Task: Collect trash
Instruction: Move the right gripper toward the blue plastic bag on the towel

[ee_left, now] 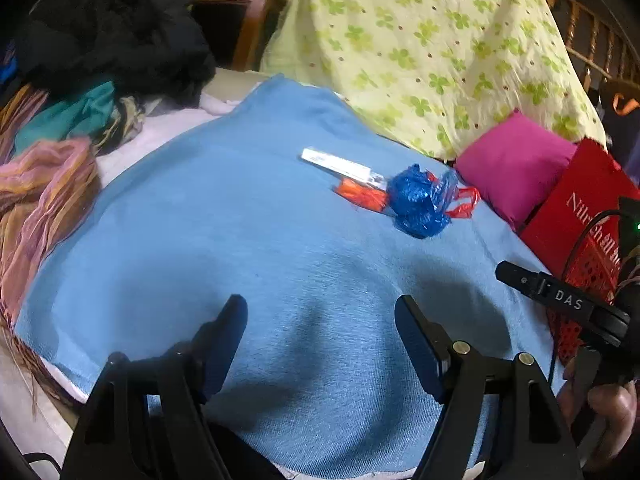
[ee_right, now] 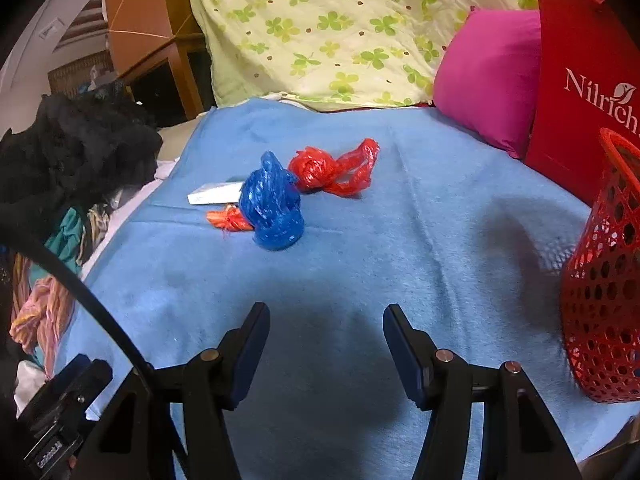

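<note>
A blue plastic bag (ee_left: pixel 420 200) is seen bunched on the blue blanket (ee_left: pixel 240 240), touching a white box (ee_left: pixel 340 167) and orange scrap (ee_left: pixel 362 197). The left gripper (ee_left: pixel 320 312) is held open above bare blanket, nothing between its jaws.

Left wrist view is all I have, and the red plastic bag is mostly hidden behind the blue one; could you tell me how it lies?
Observer: In the right wrist view the red plastic bag lies knotted on the blue blanket, just behind the blue plastic bag, with its loop handles trailing right.
Operator: Thank you. Is the red basket standing upright?
Observer: The red mesh basket stands on the blanket at the right edge, leaning slightly, in front of the red Nilrich bag.
Operator: And is the right gripper holding anything?
Observer: No, the right gripper is open over bare blanket, short of the trash.
</note>
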A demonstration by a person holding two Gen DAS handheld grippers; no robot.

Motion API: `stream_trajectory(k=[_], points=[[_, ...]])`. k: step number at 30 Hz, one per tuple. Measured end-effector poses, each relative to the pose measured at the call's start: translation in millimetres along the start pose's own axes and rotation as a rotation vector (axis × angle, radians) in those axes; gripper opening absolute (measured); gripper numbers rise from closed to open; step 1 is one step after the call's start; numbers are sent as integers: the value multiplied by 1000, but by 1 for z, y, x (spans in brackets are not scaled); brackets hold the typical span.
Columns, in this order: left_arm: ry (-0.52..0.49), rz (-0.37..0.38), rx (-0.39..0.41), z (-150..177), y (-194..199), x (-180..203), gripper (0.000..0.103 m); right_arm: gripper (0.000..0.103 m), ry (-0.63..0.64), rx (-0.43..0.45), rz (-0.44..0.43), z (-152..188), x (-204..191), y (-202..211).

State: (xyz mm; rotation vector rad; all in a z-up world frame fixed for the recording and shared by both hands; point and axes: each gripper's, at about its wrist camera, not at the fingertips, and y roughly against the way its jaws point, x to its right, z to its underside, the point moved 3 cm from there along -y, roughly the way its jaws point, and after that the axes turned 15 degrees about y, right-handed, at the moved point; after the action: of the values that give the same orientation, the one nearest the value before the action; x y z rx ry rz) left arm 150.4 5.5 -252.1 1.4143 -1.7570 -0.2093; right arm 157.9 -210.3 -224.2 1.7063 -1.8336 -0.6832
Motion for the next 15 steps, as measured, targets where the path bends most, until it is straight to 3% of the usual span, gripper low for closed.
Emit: stream_trajectory(k=[6, 15], points=[[41, 25, -21, 0, 6, -11, 77, 63, 9, 11, -13, -5, -10, -2], [-6, 3, -44, 6, 0, -4, 77, 63, -16, 27, -30, -7, -7, 1]])
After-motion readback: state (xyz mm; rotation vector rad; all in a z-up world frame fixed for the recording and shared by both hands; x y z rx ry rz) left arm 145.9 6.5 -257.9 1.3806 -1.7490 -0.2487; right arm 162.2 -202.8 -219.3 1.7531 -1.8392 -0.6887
